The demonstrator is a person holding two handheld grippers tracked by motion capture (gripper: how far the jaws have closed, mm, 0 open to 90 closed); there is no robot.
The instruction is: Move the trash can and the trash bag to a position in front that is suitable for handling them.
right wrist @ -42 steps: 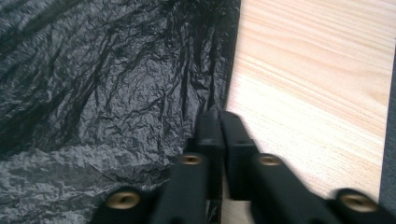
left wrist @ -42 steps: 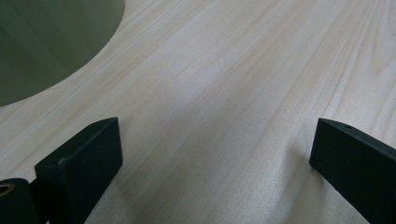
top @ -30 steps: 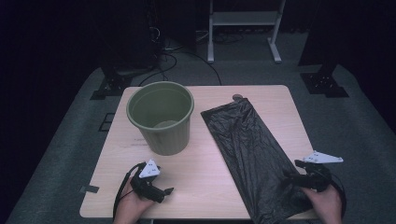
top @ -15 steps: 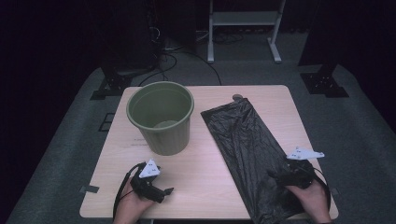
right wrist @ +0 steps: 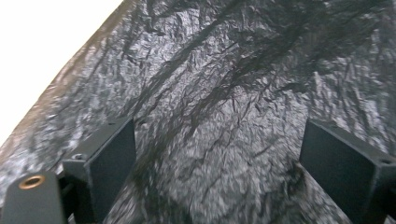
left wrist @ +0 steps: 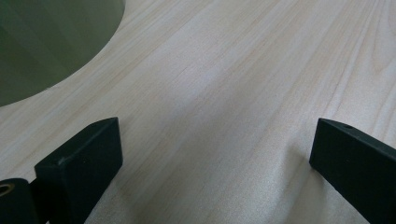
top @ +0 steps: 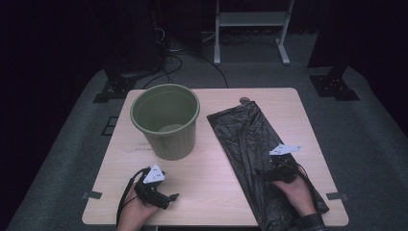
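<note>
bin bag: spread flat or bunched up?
Spread flat. The black bag lies as a long, crinkled sheet on the table, beside the green bin, not in it.

- Olive-green ribbed waste bin (top: pixel 166 123).
- Glossy, crinkled black bin bag (top: pixel 250 144) right of the bin.
- Pale wood-grain table (top: pixel 211 192).
- Black jaws and grey plates on both grippers.

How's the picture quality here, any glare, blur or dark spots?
High view: table evenly lit, surroundings nearly black. Right gripper view: tabletop blown out white at upper left, black bag slightly soft. Left gripper view: sharp wood grain, soft shadows beside the open tool.
</note>
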